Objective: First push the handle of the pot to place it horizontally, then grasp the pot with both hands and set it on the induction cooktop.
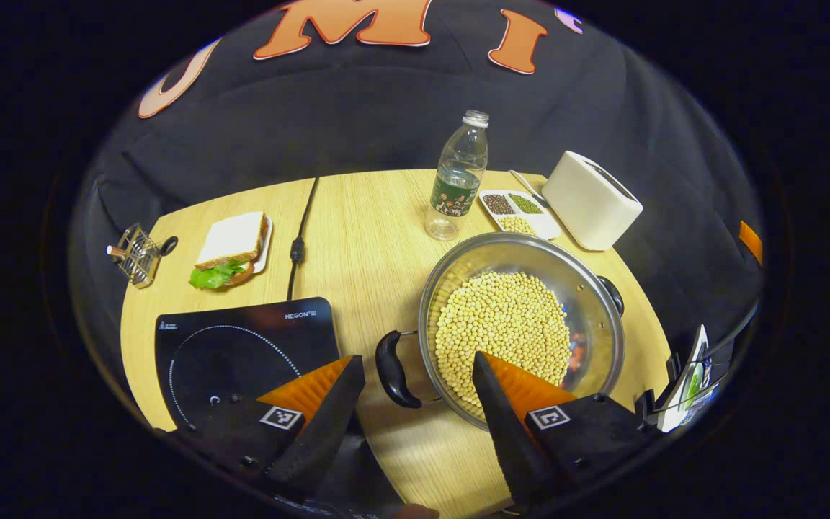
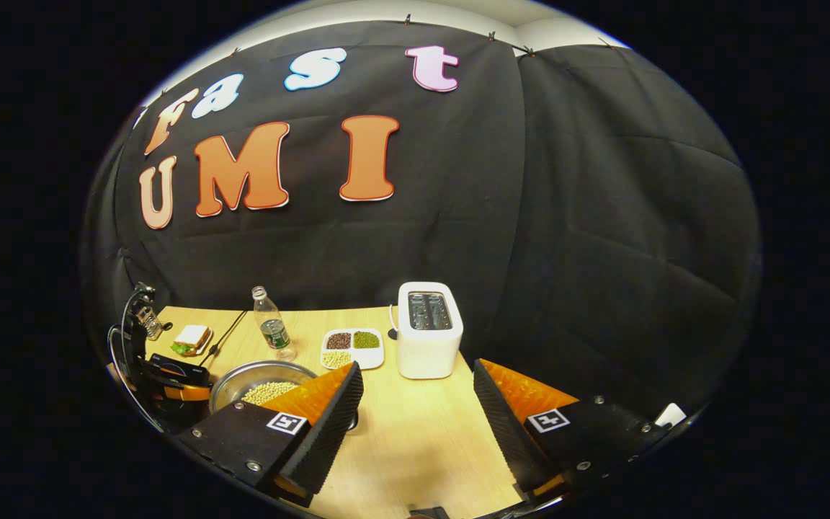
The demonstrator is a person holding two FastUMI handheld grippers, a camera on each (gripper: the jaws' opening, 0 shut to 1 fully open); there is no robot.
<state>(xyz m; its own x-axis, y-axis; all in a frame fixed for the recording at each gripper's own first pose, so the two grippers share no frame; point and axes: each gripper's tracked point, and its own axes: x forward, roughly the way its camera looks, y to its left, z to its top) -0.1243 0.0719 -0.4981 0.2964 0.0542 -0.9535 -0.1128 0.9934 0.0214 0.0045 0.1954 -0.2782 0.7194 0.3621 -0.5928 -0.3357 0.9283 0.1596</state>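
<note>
A steel pot (image 1: 588,288) full of pale beans sits on the wooden table, right of the black induction cooktop (image 1: 235,346). Its near black handle (image 1: 390,370) points toward the cooktop and its far handle (image 1: 611,293) points to the right. My left gripper (image 1: 418,364) is open, and the near handle lies between its fingers without touching them. In the right gripper view the pot (image 2: 242,377) sits at the lower left, with the other gripper (image 2: 159,367) beside it. My right gripper (image 2: 415,375) is open above bare table, right of the pot.
A water bottle (image 1: 460,176), a divided dish of beans (image 1: 519,211) and a white toaster (image 1: 591,200) stand behind the pot. A sandwich on a plate (image 1: 233,249) and a small wire rack (image 1: 137,254) lie at the far left. The cooktop's cable (image 1: 300,238) crosses the table.
</note>
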